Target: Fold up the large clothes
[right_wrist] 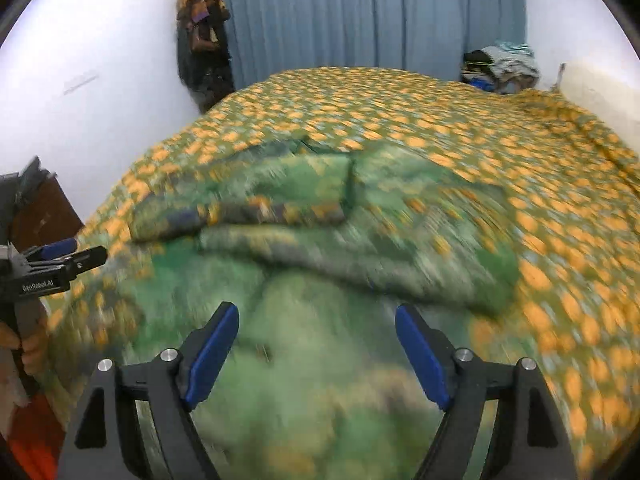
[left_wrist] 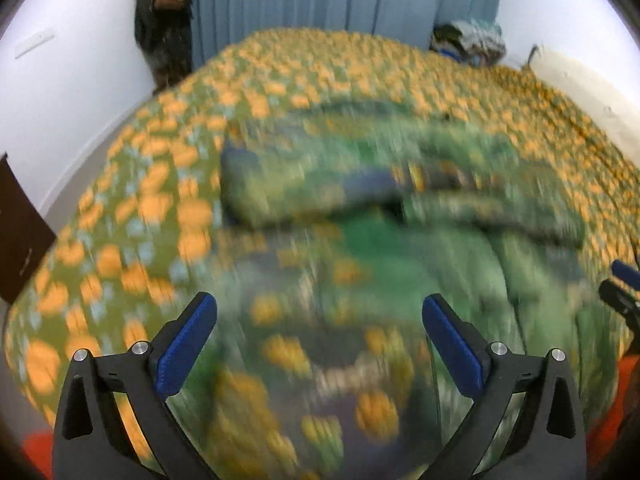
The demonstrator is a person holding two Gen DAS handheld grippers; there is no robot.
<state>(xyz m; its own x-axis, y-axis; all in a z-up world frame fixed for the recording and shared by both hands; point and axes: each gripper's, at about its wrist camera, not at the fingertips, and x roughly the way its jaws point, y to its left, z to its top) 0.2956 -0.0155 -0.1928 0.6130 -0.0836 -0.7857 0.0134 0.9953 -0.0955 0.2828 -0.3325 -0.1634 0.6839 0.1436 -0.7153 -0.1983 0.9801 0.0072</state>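
Observation:
A large green garment (left_wrist: 360,208) with blue and yellow patterned bands lies on the bed, its far part folded over into a thick strip. Both views are smeared by motion. My left gripper (left_wrist: 320,312) hovers over the garment's near part, jaws wide apart, nothing between the blue pads. My right gripper (right_wrist: 316,320) is likewise open and empty above the same garment (right_wrist: 320,240). The left gripper (right_wrist: 76,254) also shows at the left edge of the right wrist view, in a hand. The right gripper's tips (left_wrist: 620,284) peek in at the right edge of the left wrist view.
A bedspread (right_wrist: 500,152) with orange flowers covers the bed. Behind it hangs a blue curtain (right_wrist: 360,16); dark clothes (right_wrist: 204,40) hang in the corner. A clothes pile (right_wrist: 500,64) sits far right. Brown furniture (left_wrist: 20,236) stands at the left, by a white wall.

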